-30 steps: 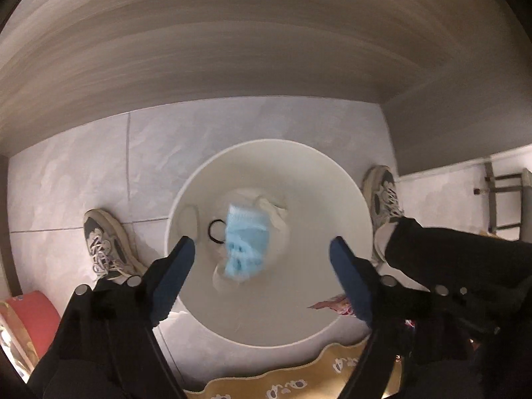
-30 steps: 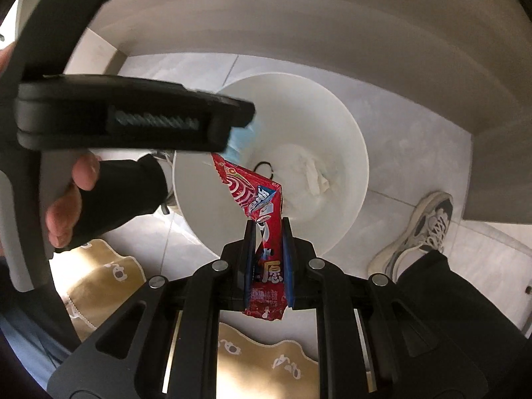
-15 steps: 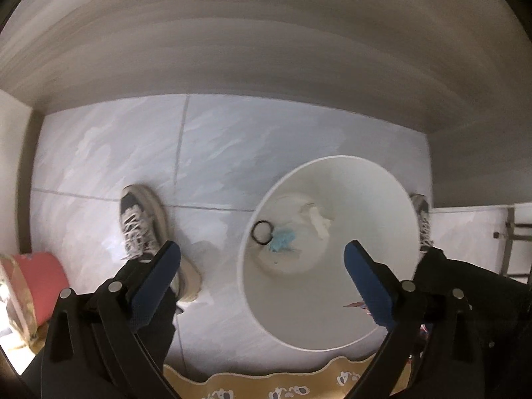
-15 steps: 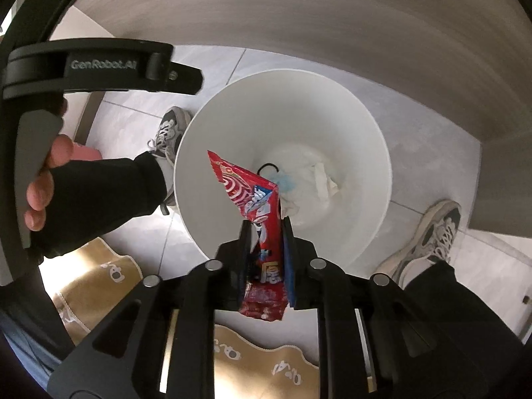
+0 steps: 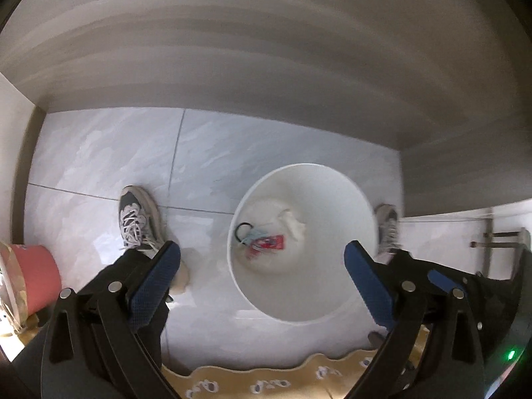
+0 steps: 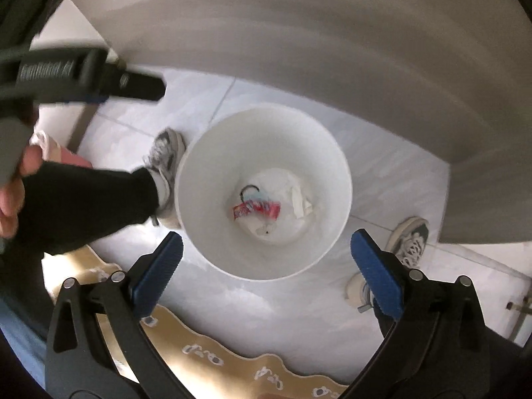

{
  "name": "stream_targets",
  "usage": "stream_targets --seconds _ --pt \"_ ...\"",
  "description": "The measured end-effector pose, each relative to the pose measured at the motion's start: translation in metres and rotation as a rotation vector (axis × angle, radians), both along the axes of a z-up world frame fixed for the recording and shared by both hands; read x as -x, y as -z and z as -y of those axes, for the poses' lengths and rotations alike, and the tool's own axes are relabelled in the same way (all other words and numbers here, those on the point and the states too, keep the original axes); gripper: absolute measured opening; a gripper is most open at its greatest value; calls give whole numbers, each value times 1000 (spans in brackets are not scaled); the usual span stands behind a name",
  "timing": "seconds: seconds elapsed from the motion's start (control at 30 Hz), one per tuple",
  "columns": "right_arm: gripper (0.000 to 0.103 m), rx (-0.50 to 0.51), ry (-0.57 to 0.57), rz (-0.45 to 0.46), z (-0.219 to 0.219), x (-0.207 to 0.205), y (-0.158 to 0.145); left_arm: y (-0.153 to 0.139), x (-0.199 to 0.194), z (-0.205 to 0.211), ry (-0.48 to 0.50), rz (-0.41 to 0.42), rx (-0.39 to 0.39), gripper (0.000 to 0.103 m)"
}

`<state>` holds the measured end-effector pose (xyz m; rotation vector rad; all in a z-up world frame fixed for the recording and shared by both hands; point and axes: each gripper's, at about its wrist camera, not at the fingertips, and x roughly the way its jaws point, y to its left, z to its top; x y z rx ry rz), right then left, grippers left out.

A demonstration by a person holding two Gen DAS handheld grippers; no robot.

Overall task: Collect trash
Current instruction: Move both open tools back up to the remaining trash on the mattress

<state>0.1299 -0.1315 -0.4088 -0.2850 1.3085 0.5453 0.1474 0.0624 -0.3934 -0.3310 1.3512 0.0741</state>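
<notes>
Red snack wrapper (image 6: pixel 256 210) has dropped: a sec ago it was pinched in the right claw (image 6: pixel 266 266), now it lies at the bottom of the white bin (image 6: pixel 199 153), on top of the blue mask (image 5: pixel 252 232) & beside the crumpled tissue (image 6: pixel 301 199), black hair tie (image 5: pixel 242 227) just next to it. Right claw's jaws have just been opening; nothing between them now, released & wide. Left claw (image 5: pixel 262 277) also spread wide & empty, and its view has slid so the bin sits right of centre instead of under it.

Outward: bin stands on pale floor tiles (image 5: pixel 109 153), person's sneakers (image 5: pixel 136 219) either side of it, close to the wall of the bin. Yellow patterned mat (image 6: pixel 212 359) edge runs along the near side. Pink container (image 5: pixel 36 276) off at far left in the left view. Wood-grain panel (image 5: pixel 266 50) overhangs behind.

Risks, my read: bin is light-looking w/ feet almost touching it, so a step back could nudge or tip it & spill the lot. Mat edge is a trip point. Can't tell from here if more trash is left elsewhere, so calling the job done would be premature.
</notes>
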Motion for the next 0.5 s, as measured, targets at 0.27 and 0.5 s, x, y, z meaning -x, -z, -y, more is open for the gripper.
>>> stream_targets --seconds 0.27,0.5 --pt "97 -169 43 132 60 33 -97 -100 70 27 116 193 -144 97" --pt "97 -293 77 346 100 63 -208 -195 106 47 133 385 -158 97"
